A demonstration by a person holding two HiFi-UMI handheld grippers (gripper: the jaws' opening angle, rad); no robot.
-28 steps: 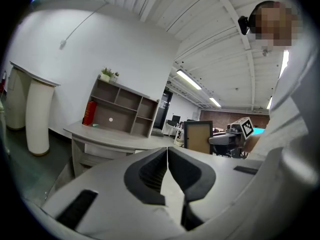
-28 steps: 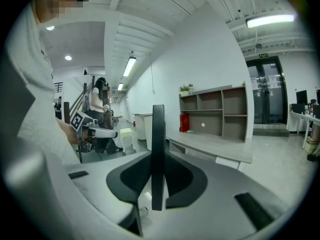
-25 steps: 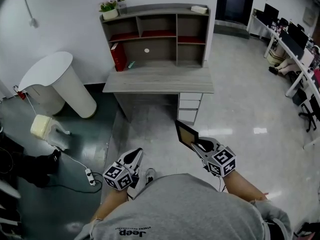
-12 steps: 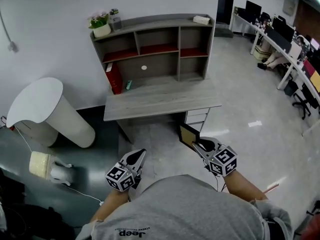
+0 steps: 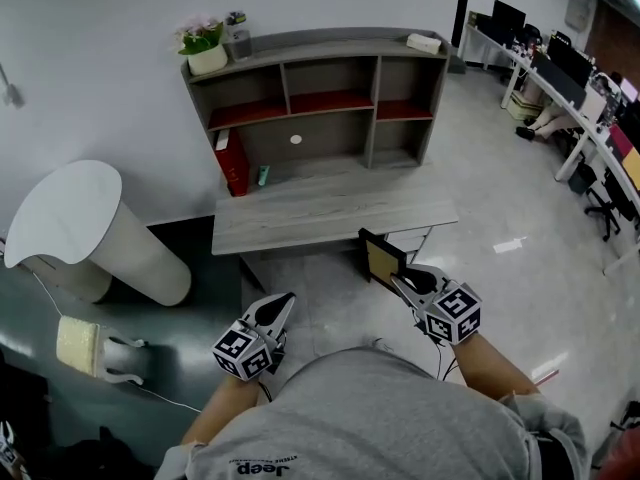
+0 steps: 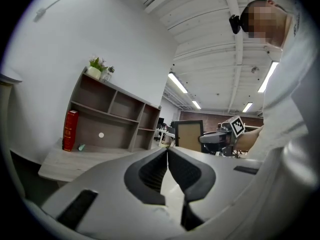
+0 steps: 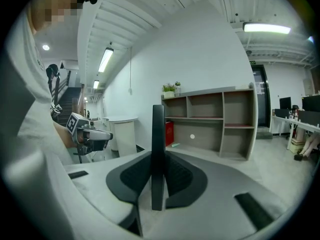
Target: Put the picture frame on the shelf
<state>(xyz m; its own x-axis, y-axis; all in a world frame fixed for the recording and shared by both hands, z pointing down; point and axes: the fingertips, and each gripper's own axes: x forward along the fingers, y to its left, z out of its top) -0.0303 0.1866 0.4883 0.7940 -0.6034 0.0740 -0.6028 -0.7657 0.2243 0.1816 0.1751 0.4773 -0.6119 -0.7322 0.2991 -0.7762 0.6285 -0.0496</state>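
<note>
Now R tool pinches picture frame upright by its edge; L tool jaws together, empty; shelf ahead of both, past tabletop. Raise frame w/ firm grip, clear tabletop edge first.

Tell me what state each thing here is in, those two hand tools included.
Left tool: shut, empty.
Right tool: shut on the picture frame.
Picture frame: held upright, not yet on the shelf.
Shelf: upper compartments empty.
Red book: standing upright.
Potted plant: upright on the shelf top.
</note>
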